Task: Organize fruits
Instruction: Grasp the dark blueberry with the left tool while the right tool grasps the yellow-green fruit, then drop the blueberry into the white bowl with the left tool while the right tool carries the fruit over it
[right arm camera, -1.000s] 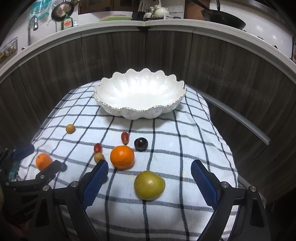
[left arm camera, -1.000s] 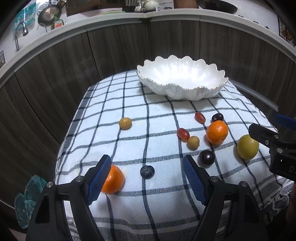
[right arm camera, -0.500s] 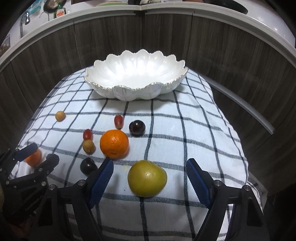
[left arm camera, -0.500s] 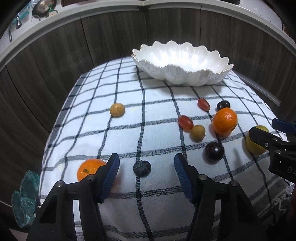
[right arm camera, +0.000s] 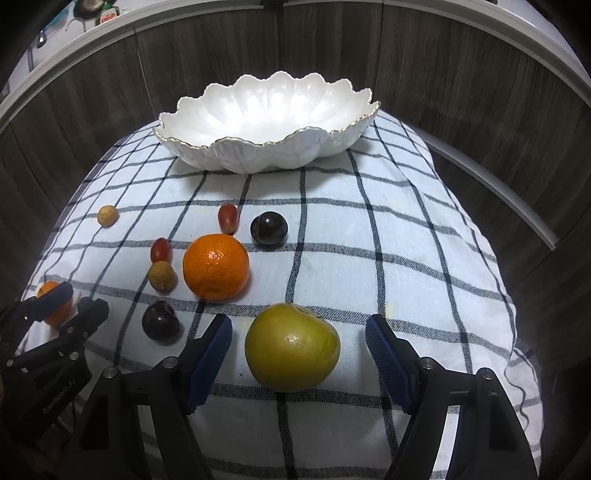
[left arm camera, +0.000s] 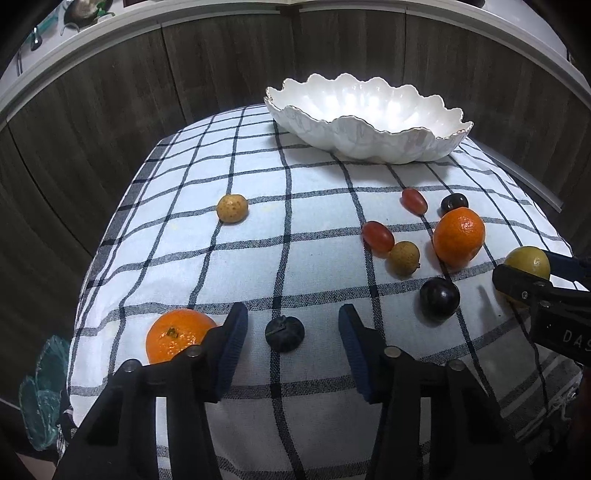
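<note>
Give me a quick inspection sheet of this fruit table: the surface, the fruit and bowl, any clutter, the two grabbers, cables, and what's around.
Surface: checked cloth over the table, slightly rumpled.
Job's things: white scalloped bowl, no fruit seen in it. On the cloth lie two oranges, a yellow-green fruit, a blueberry, dark plums, red grapes and small tan fruits.
Clutter: nothing seen.
Grippers: left gripper closing around the blueberry, pads not yet touching; right gripper closing around the yellow-green fruit, pads not yet touching.
Cables: nothing seen.
Surroundings: dark wood panelling; kitchen counter behind with utensils.
</note>
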Demonstrator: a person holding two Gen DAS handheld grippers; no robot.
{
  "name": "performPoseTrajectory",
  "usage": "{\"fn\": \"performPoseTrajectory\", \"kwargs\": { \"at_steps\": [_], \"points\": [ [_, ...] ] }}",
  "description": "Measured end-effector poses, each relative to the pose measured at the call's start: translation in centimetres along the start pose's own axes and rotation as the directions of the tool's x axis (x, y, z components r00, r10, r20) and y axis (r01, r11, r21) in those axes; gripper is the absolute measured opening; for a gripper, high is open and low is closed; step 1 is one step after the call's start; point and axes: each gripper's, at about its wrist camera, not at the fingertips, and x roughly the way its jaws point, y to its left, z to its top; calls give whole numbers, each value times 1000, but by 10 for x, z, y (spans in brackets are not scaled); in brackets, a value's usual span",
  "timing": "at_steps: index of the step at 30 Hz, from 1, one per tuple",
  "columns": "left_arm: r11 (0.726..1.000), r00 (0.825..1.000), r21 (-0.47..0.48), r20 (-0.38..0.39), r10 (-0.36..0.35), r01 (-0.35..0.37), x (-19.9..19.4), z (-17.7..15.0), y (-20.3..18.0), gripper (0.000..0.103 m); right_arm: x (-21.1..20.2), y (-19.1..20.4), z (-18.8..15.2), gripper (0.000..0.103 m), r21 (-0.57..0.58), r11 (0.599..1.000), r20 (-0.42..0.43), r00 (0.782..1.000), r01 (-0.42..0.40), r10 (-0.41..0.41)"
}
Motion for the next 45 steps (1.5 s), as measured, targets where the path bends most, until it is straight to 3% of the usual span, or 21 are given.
{"fn": "performPoseTrajectory", "kwargs": {
  "at_steps": [7, 14, 16, 45],
  "points": [
    [1000, 1000, -10, -22, -19, 18, 5, 0, 1, 39, 3, -2, 0, 70, 10, 1000, -13, 1000, -4, 4],
    [1000, 999, -14, -19, -26, 26, 5, -1, 2, 26, 9, -2, -1, 51, 16, 1000, -43, 999, -16, 17],
    [999, 999, -16, -19, -29, 29, 5, -1, 2, 23, 10, -2, -2, 50, 16, 1000, -47, 999, -23, 24],
    [999, 999, -32, 9, -31, 32, -16, 9, 2, 23, -11, -4, 5, 50, 17, 999, 13, 999, -30, 29]
  ]
}}
